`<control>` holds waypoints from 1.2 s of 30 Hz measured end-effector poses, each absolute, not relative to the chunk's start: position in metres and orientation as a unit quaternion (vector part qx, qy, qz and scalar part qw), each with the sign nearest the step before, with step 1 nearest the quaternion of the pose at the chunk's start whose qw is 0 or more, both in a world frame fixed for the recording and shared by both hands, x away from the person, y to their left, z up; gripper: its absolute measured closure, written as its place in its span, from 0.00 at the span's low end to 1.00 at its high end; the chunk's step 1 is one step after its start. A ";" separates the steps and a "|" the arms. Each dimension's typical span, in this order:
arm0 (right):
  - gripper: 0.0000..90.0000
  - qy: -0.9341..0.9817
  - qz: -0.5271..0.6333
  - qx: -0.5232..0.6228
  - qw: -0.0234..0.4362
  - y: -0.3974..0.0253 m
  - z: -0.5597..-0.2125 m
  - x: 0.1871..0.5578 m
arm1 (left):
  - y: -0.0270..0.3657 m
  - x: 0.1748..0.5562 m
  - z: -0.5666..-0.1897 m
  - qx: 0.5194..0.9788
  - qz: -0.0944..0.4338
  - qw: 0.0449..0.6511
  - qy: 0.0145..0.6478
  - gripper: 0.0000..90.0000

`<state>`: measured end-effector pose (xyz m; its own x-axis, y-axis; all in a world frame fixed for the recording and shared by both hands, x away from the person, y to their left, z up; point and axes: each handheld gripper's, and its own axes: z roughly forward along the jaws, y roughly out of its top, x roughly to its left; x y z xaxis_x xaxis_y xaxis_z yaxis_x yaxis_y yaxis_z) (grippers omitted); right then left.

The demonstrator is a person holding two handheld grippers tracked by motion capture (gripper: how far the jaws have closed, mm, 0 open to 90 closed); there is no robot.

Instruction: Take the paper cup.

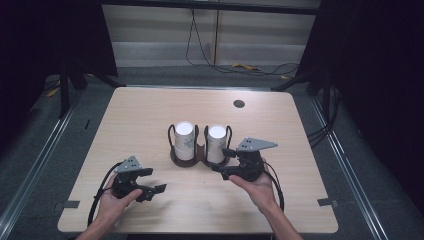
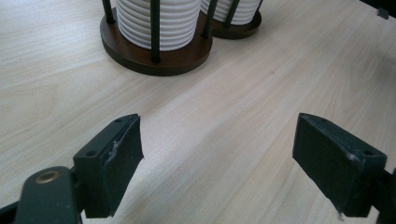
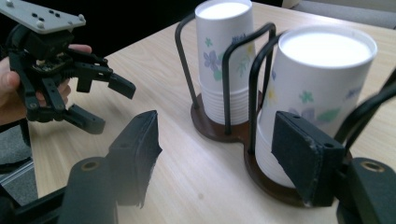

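Two stacks of white floral paper cups [image 1: 215, 142] sit inverted in a dark wire holder [image 1: 186, 160] at table centre. Right gripper [image 1: 224, 161], jaws spread, approaches from four o'clock; left gripper [image 1: 154, 181] waits released. Nothing is lifted yet.

Overhead view, two close jaw-level views, cup holder [image 1: 200, 156] shared.

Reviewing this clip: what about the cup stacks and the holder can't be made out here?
- Left cup stack: top cut off by the left gripper view's upper edge.
- Right cup stack: lower part hidden behind a jaw of the right gripper.
- Cup count per stack: ribs too small in the high view.
- Holder base: far side hidden by the cups.
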<state>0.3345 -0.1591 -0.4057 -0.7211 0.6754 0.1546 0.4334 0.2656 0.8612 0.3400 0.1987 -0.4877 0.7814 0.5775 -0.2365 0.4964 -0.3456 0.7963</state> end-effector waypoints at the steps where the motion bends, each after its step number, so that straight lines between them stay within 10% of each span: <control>1: 0.38 0.788 0.491 0.350 0.125 -0.157 -0.404 0.336 | 0.198 0.340 -0.488 0.817 0.043 0.472 0.328 0.18; 36: 0.44 0.822 0.479 0.287 0.114 -0.092 -0.363 0.410 | 0.195 0.333 -0.485 0.817 0.039 0.480 0.318 0.18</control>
<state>0.4103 -0.0921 -0.3634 -0.8090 0.5812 0.0877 0.3629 0.3765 0.8524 0.3329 0.1948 -0.4850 0.7954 0.5559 -0.2415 0.4816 -0.3378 0.8087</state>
